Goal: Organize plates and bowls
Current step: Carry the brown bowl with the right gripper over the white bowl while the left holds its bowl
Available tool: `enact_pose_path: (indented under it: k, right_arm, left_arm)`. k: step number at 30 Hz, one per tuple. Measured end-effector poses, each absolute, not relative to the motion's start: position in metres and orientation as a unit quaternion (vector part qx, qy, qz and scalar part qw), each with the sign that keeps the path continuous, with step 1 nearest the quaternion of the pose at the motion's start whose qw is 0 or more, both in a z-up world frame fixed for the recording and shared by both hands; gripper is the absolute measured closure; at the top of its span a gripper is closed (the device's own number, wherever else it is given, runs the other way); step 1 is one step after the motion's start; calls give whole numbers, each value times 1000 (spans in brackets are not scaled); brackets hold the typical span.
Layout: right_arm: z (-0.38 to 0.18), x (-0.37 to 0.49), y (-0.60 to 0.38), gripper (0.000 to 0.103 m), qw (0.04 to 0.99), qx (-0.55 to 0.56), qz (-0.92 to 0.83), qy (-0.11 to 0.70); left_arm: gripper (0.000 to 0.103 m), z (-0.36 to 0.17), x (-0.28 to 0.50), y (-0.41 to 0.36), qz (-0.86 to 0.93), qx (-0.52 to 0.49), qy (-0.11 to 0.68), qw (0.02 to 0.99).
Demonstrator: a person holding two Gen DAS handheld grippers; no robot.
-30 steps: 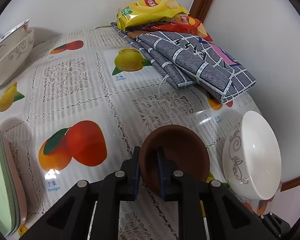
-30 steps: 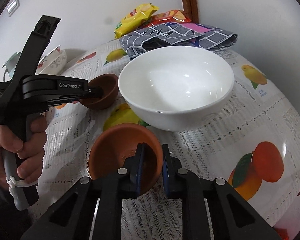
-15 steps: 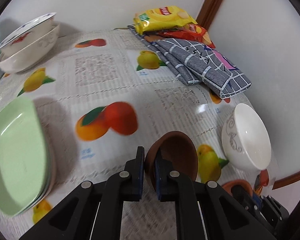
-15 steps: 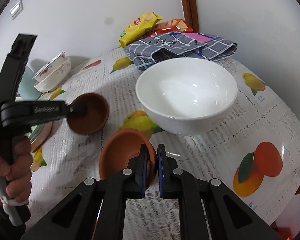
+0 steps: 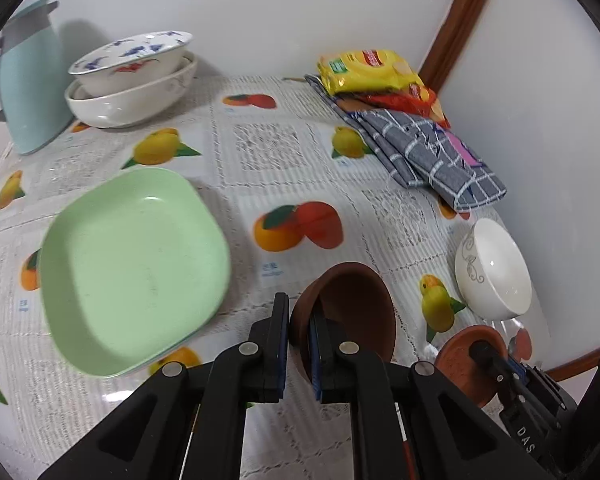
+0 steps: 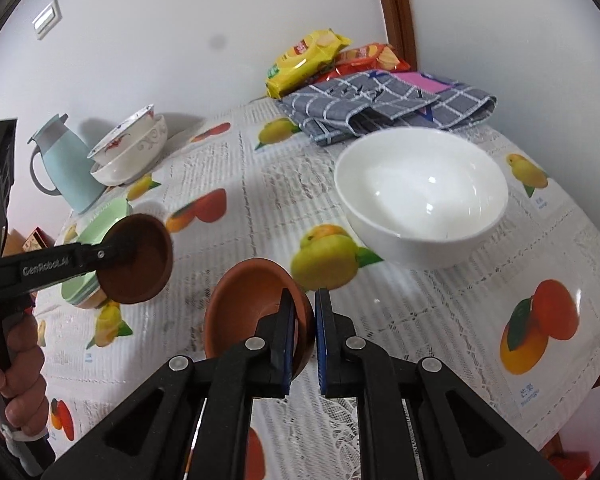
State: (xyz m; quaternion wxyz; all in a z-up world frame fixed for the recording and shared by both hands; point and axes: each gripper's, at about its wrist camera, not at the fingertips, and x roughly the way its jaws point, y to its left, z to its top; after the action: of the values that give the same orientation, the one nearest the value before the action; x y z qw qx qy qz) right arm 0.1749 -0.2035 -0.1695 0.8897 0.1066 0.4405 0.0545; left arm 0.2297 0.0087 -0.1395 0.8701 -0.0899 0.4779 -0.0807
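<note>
Two brown bowls are held clear of the table (image 5: 284, 148), one per gripper. The left gripper (image 5: 299, 354) is clamped on the rim of the dark bowl (image 5: 352, 308), one pad inside and one outside; the bowl tilts and is empty. The right gripper (image 6: 301, 338) is clamped likewise on the rim of the terracotta bowl (image 6: 248, 300), also empty. Both jaws have just been closing on those rims.

Near the table's right edge stands an empty white bowl (image 6: 420, 192). At the far left corner, a patterned bowl (image 5: 130, 62) sits nested in a wider white bowl (image 5: 128, 100), beside a blue jug (image 5: 30, 80). A green plate (image 5: 132, 268) tops a stack by the left edge; the plates beneath are mostly hidden. A hand (image 6: 14, 376) is cut off at the frame edge.
</note>
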Motion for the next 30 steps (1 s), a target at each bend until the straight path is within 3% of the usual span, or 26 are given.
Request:
enact_pose_path:
  k: [30]
  right_arm:
    - [-89,188,-263,93,913,128,-29,385]
  left_arm:
    - [94,-85,207,103,-5,-145,436,888]
